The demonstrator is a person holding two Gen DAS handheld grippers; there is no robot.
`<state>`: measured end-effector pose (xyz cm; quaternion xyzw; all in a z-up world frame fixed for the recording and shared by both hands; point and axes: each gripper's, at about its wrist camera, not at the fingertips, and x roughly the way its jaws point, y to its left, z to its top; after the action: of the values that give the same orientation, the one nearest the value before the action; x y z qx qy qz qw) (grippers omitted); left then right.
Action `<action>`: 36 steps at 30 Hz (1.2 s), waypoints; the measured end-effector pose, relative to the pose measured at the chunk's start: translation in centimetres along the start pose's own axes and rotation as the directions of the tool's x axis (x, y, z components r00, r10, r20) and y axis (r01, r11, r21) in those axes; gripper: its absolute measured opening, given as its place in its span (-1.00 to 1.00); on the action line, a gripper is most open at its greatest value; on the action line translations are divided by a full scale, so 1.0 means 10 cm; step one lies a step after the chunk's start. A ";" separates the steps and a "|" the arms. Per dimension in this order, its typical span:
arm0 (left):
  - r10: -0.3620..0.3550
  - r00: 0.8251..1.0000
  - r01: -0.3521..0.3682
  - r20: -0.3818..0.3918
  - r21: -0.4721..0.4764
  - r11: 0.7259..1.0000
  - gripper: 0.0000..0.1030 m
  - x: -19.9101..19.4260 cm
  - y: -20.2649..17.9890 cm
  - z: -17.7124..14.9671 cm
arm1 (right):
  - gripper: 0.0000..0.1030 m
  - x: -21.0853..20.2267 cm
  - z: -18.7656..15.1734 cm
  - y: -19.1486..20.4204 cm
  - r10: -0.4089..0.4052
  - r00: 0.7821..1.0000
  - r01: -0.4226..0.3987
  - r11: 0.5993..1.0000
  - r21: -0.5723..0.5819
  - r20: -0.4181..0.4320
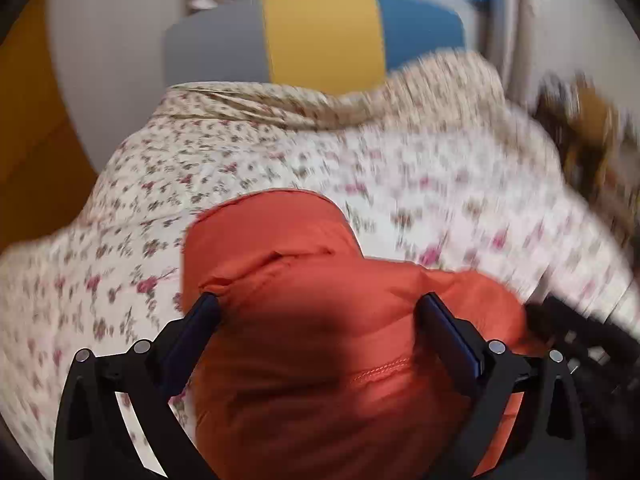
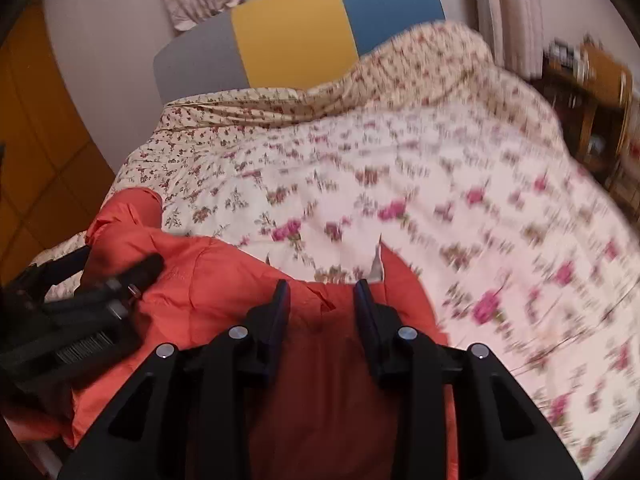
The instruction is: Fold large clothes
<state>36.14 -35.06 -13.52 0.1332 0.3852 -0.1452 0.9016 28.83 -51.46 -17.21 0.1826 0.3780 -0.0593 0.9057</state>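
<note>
An orange-red padded jacket (image 1: 312, 320) lies bunched on a floral bedspread (image 1: 160, 184). In the left wrist view my left gripper (image 1: 320, 304) has its jaws wide apart, with a thick fold of the jacket between and under them. In the right wrist view my right gripper (image 2: 322, 292) has its jaws partly apart over the jacket (image 2: 320, 380) near its far edge. The left gripper (image 2: 96, 300) also shows at the left of that view, on the jacket. Both views are blurred by motion.
The bedspread (image 2: 400, 184) covers the whole bed, with a raised hump of it at the back right. A grey, yellow and blue headboard (image 2: 296, 32) stands behind. Wooden furniture (image 2: 592, 92) stands at the right, an orange wardrobe (image 2: 36, 140) at the left.
</note>
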 end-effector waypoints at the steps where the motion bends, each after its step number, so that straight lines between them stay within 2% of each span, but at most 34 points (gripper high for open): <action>1: 0.028 1.000 -0.029 0.013 0.051 0.998 0.94 0.04 -0.07 -0.03 | -0.35 0.03 -0.02 -0.05 0.010 1.000 -0.010 1.000 0.020 0.003; 3: 0.049 0.998 -0.051 0.043 0.065 0.997 0.94 0.09 -0.09 -0.09 | -0.35 0.11 -0.04 -0.07 0.009 1.000 -0.009 0.999 0.034 -0.003; 9: 0.024 1.000 -0.023 -0.016 0.053 0.998 0.94 0.32 -0.05 -0.09 | -0.35 0.27 -0.06 -0.03 -0.043 0.999 0.043 0.999 0.013 -0.007; 13: 0.034 0.999 -0.034 -0.005 0.061 0.998 0.94 0.31 -0.09 -0.13 | -0.35 0.25 -0.09 -0.03 -0.047 0.999 0.047 0.999 0.008 0.017; 16: 0.036 0.999 -0.039 0.032 0.080 0.996 0.94 0.18 -0.10 -0.18 | -0.35 0.13 -0.13 0.01 -0.060 0.997 0.060 0.998 -0.001 0.058; 19: 0.030 0.998 -0.036 0.059 0.100 0.994 0.94 -0.05 -0.11 -0.30 | -0.28 -0.03 -0.22 0.07 -0.107 0.989 0.110 0.994 -0.020 0.104; 23: -0.036 0.996 0.031 0.087 0.051 0.998 0.94 -0.45 -0.09 -0.52 | -0.07 -0.37 -0.38 0.12 -0.105 0.977 0.112 0.993 -0.026 0.187; 25: -0.083 0.989 0.080 0.124 0.027 0.996 0.94 -0.68 -0.10 -0.69 | -0.04 -0.53 -0.48 0.14 -0.100 0.970 0.109 0.994 -0.029 0.220; 28: -0.055 0.978 0.052 0.202 0.023 0.998 0.94 -0.85 -0.16 -0.91 | 0.03 -0.62 -0.59 0.10 -0.094 0.969 0.103 0.994 -0.025 0.229; 32: -0.020 0.960 0.001 0.278 0.069 0.998 0.94 -0.85 -0.28 -1.08 | 0.11 -0.60 -0.65 0.03 -0.083 0.968 0.086 0.996 -0.002 0.236; 36: -0.050 0.969 0.036 0.242 0.065 0.997 0.94 -0.73 -0.26 -1.04 | 0.13 -0.52 -0.62 -0.02 -0.074 0.978 0.073 0.997 0.015 0.197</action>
<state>23.52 -32.57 -15.44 0.1329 0.2699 -0.1914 0.9343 21.03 -49.50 -17.59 0.1653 0.2925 -0.1121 0.9352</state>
